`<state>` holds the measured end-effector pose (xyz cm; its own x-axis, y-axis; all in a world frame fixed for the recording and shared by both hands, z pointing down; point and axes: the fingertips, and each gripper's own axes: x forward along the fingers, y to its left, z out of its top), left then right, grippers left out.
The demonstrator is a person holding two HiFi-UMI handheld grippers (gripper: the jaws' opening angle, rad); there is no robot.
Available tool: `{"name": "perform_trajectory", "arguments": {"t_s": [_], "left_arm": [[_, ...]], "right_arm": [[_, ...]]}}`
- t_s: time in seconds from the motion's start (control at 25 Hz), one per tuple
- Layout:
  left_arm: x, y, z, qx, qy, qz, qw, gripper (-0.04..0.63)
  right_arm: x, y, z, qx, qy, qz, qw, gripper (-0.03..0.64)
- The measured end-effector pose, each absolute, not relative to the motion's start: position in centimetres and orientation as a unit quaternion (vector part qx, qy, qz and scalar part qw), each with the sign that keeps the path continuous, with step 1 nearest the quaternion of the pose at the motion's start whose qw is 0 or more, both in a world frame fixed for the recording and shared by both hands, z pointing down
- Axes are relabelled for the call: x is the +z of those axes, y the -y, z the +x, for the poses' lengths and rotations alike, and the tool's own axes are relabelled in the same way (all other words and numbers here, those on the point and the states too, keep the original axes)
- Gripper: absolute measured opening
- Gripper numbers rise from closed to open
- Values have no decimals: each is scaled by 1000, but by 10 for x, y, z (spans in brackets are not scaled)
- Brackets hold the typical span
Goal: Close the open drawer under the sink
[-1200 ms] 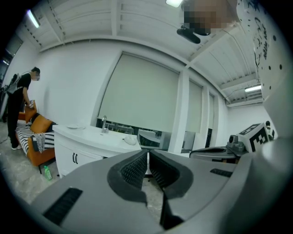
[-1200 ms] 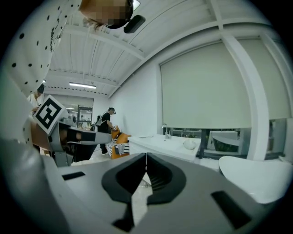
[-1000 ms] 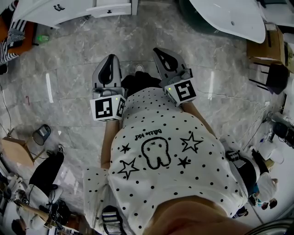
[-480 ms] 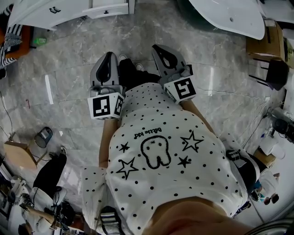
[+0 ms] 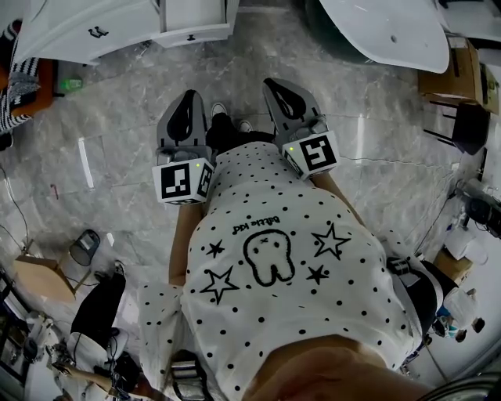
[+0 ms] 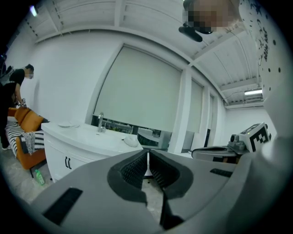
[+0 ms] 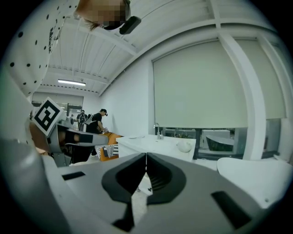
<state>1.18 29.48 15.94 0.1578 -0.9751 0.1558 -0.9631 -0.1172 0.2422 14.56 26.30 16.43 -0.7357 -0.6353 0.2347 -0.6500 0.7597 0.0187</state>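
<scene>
The white vanity (image 5: 86, 31) stands at the top left of the head view, and its open drawer (image 5: 196, 23) juts out toward me at its right end. My left gripper (image 5: 187, 97) and right gripper (image 5: 272, 83) are held side by side in front of my body, both pointing at the vanity and well short of it. Both are shut with nothing between the jaws. In the left gripper view (image 6: 147, 155) the vanity top with its faucet (image 6: 100, 122) lies ahead to the left. The right gripper view (image 7: 145, 157) shows the same vanity (image 7: 151, 142) beyond the closed jaws. The drawer is hidden behind the jaws in both gripper views.
A white bathtub (image 5: 387, 27) lies at the top right. Cardboard boxes and a dark chair (image 5: 462, 117) stand at the right edge, with an orange seat (image 5: 35, 86) at the far left. Other people (image 7: 98, 119) stand in the background. Grey marble floor (image 5: 125, 125) stretches between me and the vanity.
The vanity and its drawer have slid lower and nearer in the head view as I walk toward them. Both grippers stay shut and side by side.
</scene>
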Motion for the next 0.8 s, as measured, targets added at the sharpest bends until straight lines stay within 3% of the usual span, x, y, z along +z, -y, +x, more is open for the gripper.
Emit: {"name": "perform_trajectory", "arguments": {"t_s": [0.8], "left_arm": [[175,-250,-54,-5,622,766,158,18]], "right_arm": [[178,-217,90,59,910,396,110,14]]}}
